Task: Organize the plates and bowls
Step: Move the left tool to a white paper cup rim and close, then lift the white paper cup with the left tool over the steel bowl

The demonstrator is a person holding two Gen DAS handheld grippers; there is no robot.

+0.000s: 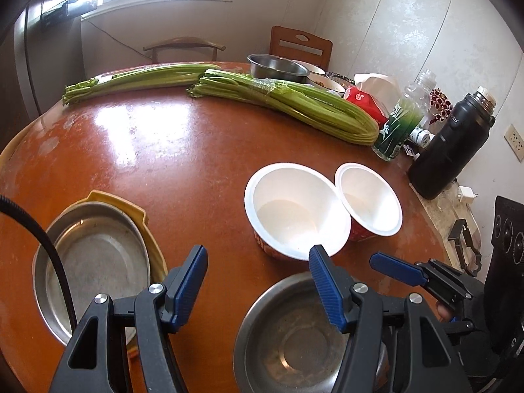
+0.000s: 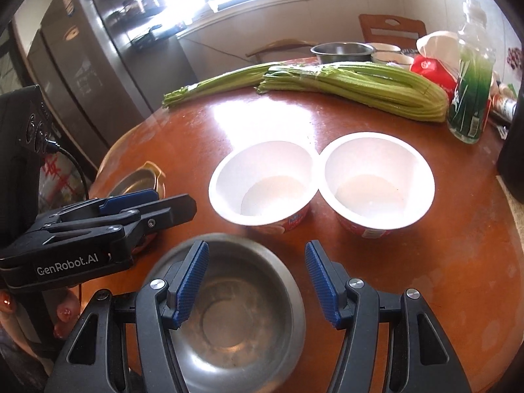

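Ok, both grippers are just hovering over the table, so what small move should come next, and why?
Probably lower the right gripper so that its open fingers straddle the near steel bowl's rim. That bowl sits empty right under it, and the left gripper is open too, holding nothing. The two white paper bowls stand farther off, rims touching.

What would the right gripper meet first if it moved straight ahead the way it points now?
Probably the steel bowl directly under the open right gripper; beyond it stand two white cups. Depth is uncertain.

Celery bunches (image 1: 288, 104), a green-labelled bottle (image 1: 401, 121) and a black flask (image 1: 453, 145) on the table (image 1: 157, 150)
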